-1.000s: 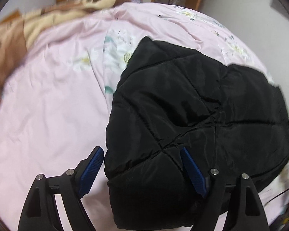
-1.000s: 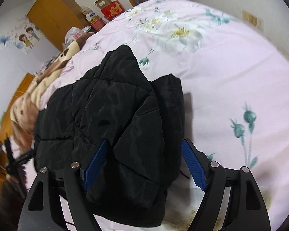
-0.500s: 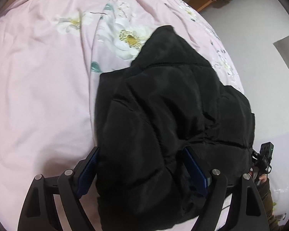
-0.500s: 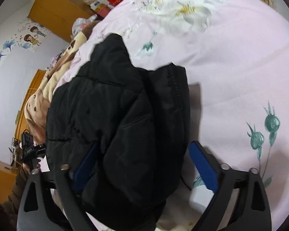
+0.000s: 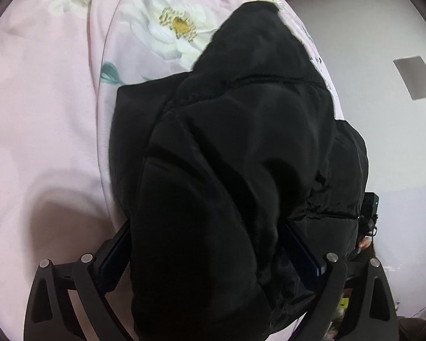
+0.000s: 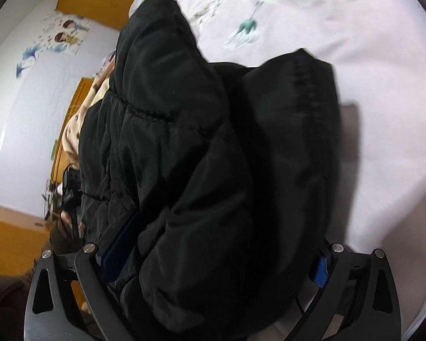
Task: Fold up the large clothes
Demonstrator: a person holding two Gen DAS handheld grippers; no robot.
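Black puffy jacket fills the middle of both views, bunched on the pink flowered bed cover. Left gripper jaws are opening wide, jacket between them. Right gripper stands wide too, jacket bulging between its blue pads.
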